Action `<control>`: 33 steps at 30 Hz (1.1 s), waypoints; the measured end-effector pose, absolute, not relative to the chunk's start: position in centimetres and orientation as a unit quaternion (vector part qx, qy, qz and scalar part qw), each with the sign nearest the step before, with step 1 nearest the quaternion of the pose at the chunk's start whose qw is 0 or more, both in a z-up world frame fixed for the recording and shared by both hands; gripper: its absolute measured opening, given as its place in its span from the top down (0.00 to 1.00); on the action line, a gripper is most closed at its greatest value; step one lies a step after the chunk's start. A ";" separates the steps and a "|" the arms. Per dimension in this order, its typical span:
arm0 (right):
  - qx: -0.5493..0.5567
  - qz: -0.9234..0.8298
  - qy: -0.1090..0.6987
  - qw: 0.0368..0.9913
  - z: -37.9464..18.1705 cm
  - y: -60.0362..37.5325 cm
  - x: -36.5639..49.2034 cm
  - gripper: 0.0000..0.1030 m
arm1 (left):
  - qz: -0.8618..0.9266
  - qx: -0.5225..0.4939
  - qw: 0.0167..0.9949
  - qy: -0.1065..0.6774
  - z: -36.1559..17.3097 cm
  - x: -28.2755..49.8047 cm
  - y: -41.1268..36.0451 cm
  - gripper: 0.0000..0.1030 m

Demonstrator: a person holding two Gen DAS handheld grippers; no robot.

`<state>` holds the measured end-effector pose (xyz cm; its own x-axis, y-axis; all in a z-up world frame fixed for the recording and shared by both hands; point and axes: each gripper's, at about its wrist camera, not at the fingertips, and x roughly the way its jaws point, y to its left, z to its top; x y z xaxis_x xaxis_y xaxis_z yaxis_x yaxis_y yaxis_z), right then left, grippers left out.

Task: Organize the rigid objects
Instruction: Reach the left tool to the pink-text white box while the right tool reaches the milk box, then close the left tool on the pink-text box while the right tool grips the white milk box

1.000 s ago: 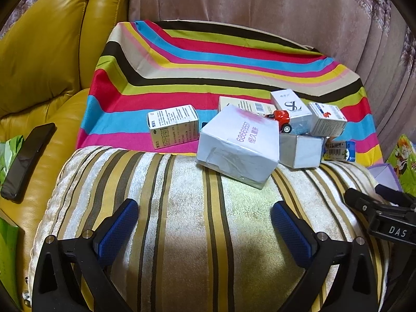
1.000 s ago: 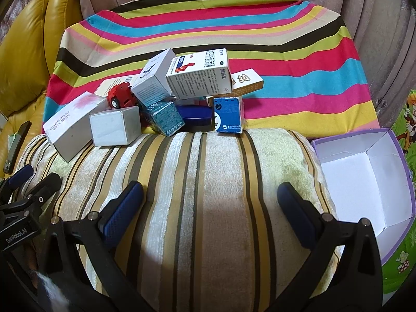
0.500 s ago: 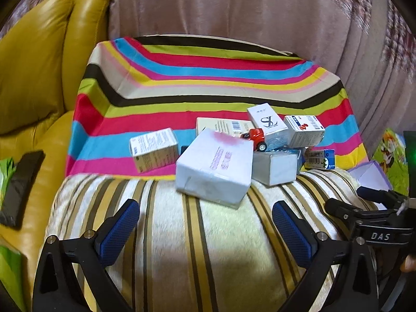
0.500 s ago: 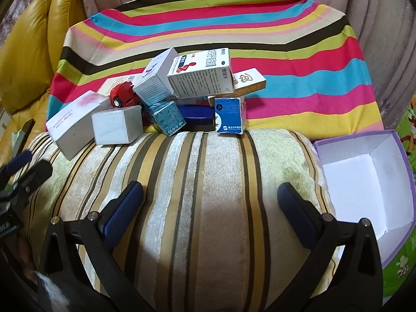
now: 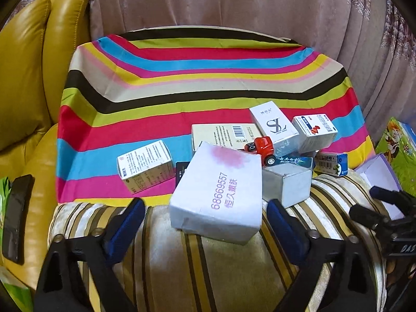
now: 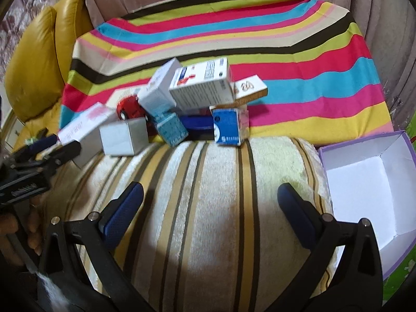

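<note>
Now our left tool has advanced, jaws closing around the big white box; right tool hangs open.

You are working in a home living room: yellow leather sofa at frame left, pink curtains across the top, striped velvet cushion at bottom, striped cloth centre.
</note>
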<state>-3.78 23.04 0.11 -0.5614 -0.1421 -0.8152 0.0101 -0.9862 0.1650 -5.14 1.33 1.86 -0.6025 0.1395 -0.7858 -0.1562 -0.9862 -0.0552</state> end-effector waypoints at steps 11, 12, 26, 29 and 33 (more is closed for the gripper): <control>0.430 -0.901 -0.041 0.048 2.3 23.0 -6.7 0.00 | 0.893 -0.442 0.087 0.010 1.3 -5.4 1.6 0.30; 0.427 -0.903 -0.032 0.042 2.5 23.0 -7.0 0.00 | 0.894 -0.440 0.086 0.008 1.4 -5.3 1.5 0.30; 0.423 -0.905 0.043 -0.001 2.1 20.1 -11.3 0.02 | 0.900 -0.427 0.083 -0.013 1.1 -5.0 0.9 0.30; 0.433 -0.900 0.046 -0.009 1.5 20.0 -12.2 0.04 | 0.900 -0.427 0.084 -0.017 1.0 -5.0 0.8 0.30; 0.435 -0.898 0.058 -0.011 1.2 19.5 -12.9 0.05 | 0.900 -0.426 0.084 -0.019 0.9 -5.0 0.8 0.30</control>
<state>-12.90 19.50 1.19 -0.6207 0.0708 -0.7809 0.0307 -0.9930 -0.1145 -5.00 0.80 0.94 -0.6223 0.1669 -0.7648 -0.1352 -0.9852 -0.1049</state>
